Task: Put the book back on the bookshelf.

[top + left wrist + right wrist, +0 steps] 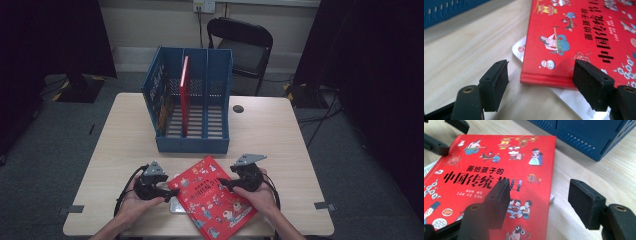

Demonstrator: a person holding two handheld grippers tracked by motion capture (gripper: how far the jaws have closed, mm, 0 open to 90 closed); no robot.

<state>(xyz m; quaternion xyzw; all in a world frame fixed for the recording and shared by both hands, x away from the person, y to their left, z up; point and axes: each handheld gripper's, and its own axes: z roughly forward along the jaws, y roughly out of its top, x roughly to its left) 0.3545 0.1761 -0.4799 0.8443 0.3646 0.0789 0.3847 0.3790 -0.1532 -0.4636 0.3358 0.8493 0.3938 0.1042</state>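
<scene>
A red picture book (214,196) is seen lying flat at the near edge of a pale wooden table (120,145), resting partly on a thin white booklet (176,205), while a blue file rack (192,102) with a red book (184,90) already stood upright in it waits just beyond. The book is flanked by two hand-held grippers: the left gripper (167,189) is held at its left corner and the right gripper (223,184) at its right edge. Both pairs of jaws are spread, and nothing is pinched; in the left gripper view the corner of the book (584,37) is framed between the pads without being touched, and in the right gripper view the book's edge (499,170) is straddled, one pad over the cover and the other over bare wood. Several risks are judged from this position. With the book flat on the table, a lower pad may not be slid beneath it, so only the cover could be caught and swung open. The white booklet (520,50) could be pinched along with the book and dragged. A glossy cover gripped at one corner could slip or twist, and a tilted book could be knocked against a divider of the rack.
</scene>
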